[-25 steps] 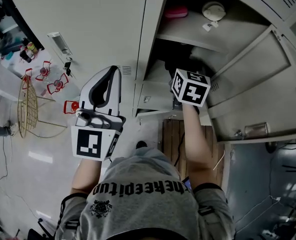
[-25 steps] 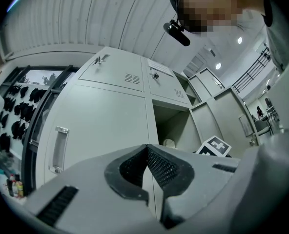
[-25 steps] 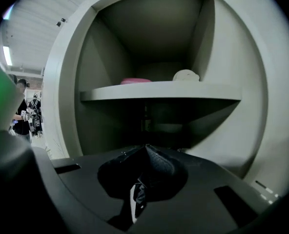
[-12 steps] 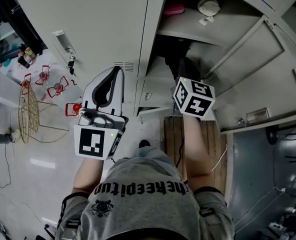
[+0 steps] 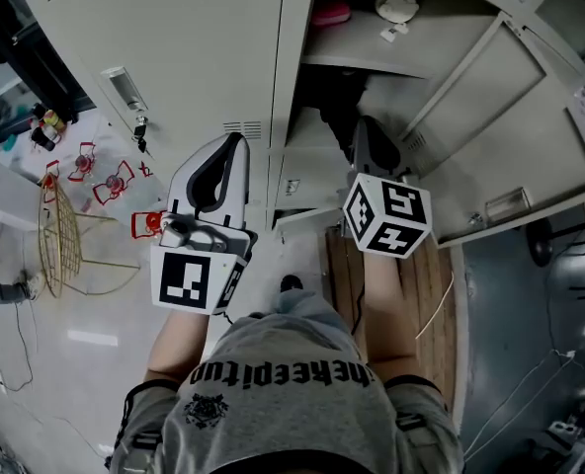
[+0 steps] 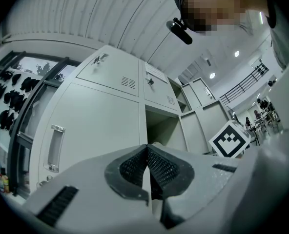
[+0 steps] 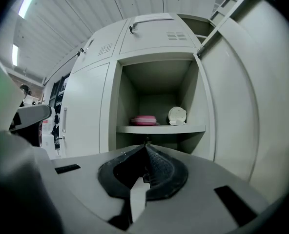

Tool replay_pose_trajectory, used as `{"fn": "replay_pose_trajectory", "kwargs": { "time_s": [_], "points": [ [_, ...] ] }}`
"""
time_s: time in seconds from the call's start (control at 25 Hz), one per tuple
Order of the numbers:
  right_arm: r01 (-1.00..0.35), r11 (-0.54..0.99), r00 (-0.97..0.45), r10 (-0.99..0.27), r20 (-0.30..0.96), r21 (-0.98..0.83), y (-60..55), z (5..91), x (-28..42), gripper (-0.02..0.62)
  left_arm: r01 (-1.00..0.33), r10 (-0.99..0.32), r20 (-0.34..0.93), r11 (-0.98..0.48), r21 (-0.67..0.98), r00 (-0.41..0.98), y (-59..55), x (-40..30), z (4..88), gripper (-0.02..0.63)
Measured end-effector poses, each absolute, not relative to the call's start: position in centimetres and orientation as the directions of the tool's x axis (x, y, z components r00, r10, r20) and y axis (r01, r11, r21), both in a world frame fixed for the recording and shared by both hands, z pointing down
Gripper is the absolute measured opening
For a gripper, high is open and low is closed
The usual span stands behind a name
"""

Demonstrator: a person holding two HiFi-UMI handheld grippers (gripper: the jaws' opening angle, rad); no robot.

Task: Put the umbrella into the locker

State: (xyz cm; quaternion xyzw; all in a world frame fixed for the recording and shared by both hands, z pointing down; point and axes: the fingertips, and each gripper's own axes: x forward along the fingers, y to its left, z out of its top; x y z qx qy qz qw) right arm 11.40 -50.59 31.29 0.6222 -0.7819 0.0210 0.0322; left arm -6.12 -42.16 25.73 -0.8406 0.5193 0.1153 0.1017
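My right gripper (image 5: 364, 131) has drawn back out of the locker (image 5: 294, 77) since a second ago. Its marker cube now sits lower in the head view, in front of the opening. My left gripper (image 5: 235, 141) has hardly moved and points at the closed door (image 5: 194, 47) left of the opening.

Both pairs of jaws are clenched on nothing. In the left gripper view the left gripper's (image 6: 145, 148) pads meet at the tip. In the right gripper view the right gripper's (image 7: 145, 146) do the same.

A dark shape (image 5: 330, 117) lies in the compartment under the locker's shelf (image 5: 372, 62), just beyond my right jaws. It is the only thing there that could be the umbrella, but it is too dark to tell for sure.

On the shelf (image 7: 159, 129) sit a pink thing (image 7: 144, 120) and a white round thing (image 7: 176, 115) with a small white tag below it. The locker's open door (image 5: 470, 117) stands swung wide to the right of the opening and carries a clear label holder (image 5: 505, 203); I can read no writing in it.

The closed door has a handle (image 5: 125, 87) with a key (image 5: 139, 126) below it. On the floor left of the locker stand red wire frames (image 5: 105, 166) and a gold wire rack (image 5: 60, 225). A wooden board (image 5: 411, 294) lies on the floor before the opening.

The print on my grey shirt (image 5: 283, 373) is upside down and I cannot read it reliably.
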Motion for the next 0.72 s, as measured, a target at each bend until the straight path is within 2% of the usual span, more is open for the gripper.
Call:
{"fn": "replay_pose_trajectory", "kwargs": {
  "time_s": [0.72],
  "points": [
    [-0.988, 0.154, -0.155, -0.987, -0.034, 0.033, -41.7, 28.1, 12.6, 0.002, -0.845, -0.794, -0.311, -0.53, -0.065, 0.522, -39.0, -4.6, 25.1, 0.005]
  ]
}}
